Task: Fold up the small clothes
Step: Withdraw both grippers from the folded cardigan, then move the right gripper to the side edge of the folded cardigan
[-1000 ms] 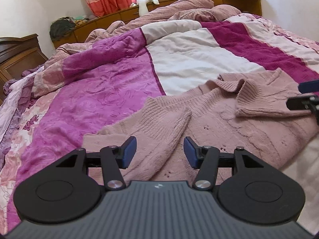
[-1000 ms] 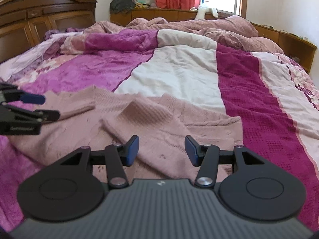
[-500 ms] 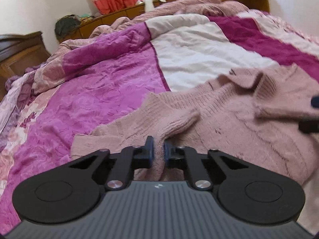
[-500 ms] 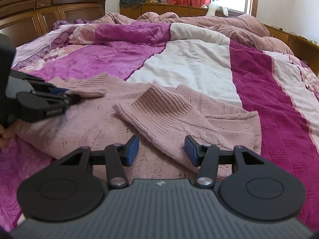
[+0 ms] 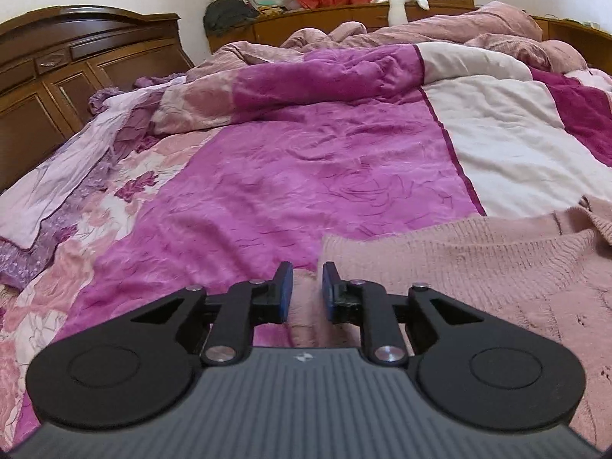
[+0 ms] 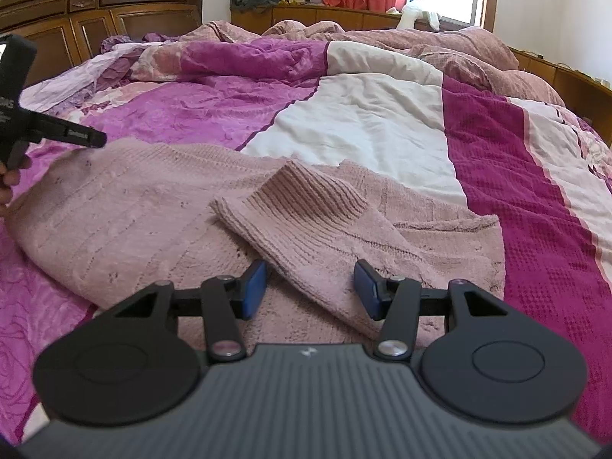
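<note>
A pink knit sweater [image 6: 160, 222] lies spread on the bed, one ribbed sleeve [image 6: 306, 210] folded across its body. My left gripper [image 5: 307, 287] is shut on a fold of the sweater's left edge [image 5: 440, 267], with pink knit pinched between the blue pads. It also shows in the right wrist view [image 6: 82, 137] at the sweater's far left corner. My right gripper [image 6: 310, 287] is open, its jaws either side of the folded sleeve's lower end, just above the cloth.
The bed is covered by a quilt [image 5: 325, 160] in magenta, white and dark pink stripes, bunched at the far end. A dark wooden headboard [image 5: 76, 61] stands at left. A low wooden cabinet [image 6: 344, 15] with a white toy runs under the window.
My left gripper closed on the sweater's left side and swung left, so its view now faces the headboard. My right gripper moved closer over the folded sleeve and stayed open.
</note>
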Demonstrator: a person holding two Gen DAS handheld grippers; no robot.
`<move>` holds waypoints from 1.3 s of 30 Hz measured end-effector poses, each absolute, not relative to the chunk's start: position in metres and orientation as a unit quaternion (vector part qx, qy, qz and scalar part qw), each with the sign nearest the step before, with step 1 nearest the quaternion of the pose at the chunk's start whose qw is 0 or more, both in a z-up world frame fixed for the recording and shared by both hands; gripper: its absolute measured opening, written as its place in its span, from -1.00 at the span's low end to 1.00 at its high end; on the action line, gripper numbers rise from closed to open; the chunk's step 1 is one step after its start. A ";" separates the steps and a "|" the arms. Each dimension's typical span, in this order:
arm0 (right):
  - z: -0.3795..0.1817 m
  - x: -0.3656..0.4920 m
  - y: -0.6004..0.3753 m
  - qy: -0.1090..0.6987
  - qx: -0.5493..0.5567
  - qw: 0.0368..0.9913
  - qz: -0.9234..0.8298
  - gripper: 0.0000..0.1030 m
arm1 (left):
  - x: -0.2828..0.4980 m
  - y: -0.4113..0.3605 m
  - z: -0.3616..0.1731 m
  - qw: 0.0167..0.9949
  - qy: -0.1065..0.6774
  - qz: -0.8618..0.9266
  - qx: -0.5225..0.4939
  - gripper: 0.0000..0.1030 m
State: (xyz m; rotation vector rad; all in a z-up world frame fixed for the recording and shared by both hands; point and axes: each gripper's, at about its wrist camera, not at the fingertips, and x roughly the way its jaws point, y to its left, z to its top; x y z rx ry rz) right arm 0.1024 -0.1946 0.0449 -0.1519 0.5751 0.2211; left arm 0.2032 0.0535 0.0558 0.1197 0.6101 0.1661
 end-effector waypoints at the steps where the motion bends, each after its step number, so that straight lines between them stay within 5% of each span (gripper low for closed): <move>1: 0.045 0.104 -0.194 0.283 -0.078 0.950 0.110 0.02 | 0.199 0.054 0.057 0.949 0.299 0.080 0.057 -0.52; 8: 0.043 0.114 -0.189 0.286 -0.123 0.941 0.136 -0.01 | 0.152 0.034 0.071 0.953 0.299 0.032 0.032 -0.42; 10: 0.046 0.117 -0.191 0.287 -0.117 0.940 0.143 -0.80 | 0.140 0.023 0.071 0.954 0.297 0.017 0.032 -0.41; 19: 0.081 0.154 -0.258 0.257 -0.005 0.965 0.048 -0.80 | 0.137 0.012 0.038 0.945 0.326 0.020 0.032 -0.40; 26: 0.049 0.193 -0.321 0.340 0.075 0.933 -0.087 -0.74 | 0.139 0.015 0.035 0.945 0.324 0.019 0.036 -0.40; 39: 0.061 0.121 -0.305 0.274 0.091 0.957 0.017 -0.73 | 0.133 0.014 0.038 0.943 0.327 0.019 0.051 -0.39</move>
